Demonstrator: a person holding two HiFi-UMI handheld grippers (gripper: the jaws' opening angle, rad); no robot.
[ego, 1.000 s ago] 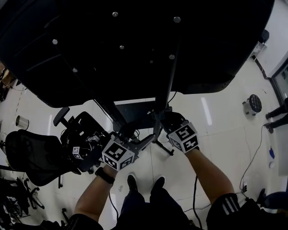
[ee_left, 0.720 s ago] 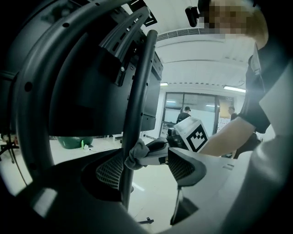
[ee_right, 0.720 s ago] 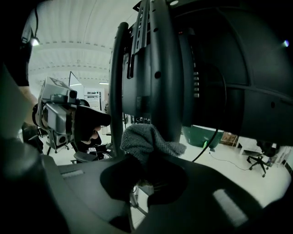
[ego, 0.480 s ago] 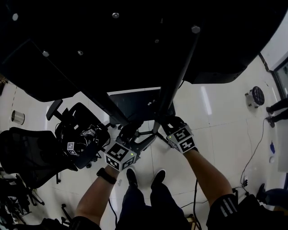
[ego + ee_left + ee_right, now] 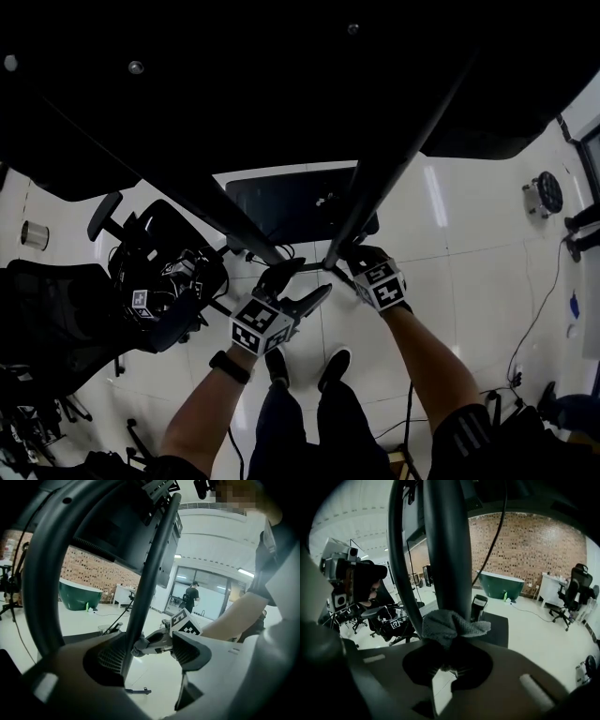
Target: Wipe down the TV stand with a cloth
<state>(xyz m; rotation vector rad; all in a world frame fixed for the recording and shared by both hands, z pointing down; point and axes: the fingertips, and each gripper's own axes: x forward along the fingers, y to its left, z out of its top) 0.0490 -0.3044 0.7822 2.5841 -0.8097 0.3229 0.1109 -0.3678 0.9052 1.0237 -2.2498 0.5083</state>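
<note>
Cloth [image 5: 452, 626], grey and bunched, pinched in the closed right gripper [image 5: 449, 645] and pressed against the stand's pole [image 5: 445, 550]. The left gripper [image 5: 151, 653] gapes, clasping nothing, beside the same pole. We judge that hard dragging could tug the cloth free. We read no lettering, only square markers [image 5: 185, 623].

A large open workroom, part office and part test lab. The floor [image 5: 469, 244] is glossy white tile, and a loose cable [image 5: 531, 609] trails across it. Black mesh office chairs [image 5: 56, 314] stand about, and a white desk [image 5: 551, 579] sits near a long red brick wall [image 5: 529, 550]. A green bathtub [image 5: 506, 587] stands against that wall. Glass partitions [image 5: 213, 592] close off the far side, where a person [image 5: 191, 597] stands beneath strip ceiling lights [image 5: 246, 572].
</note>
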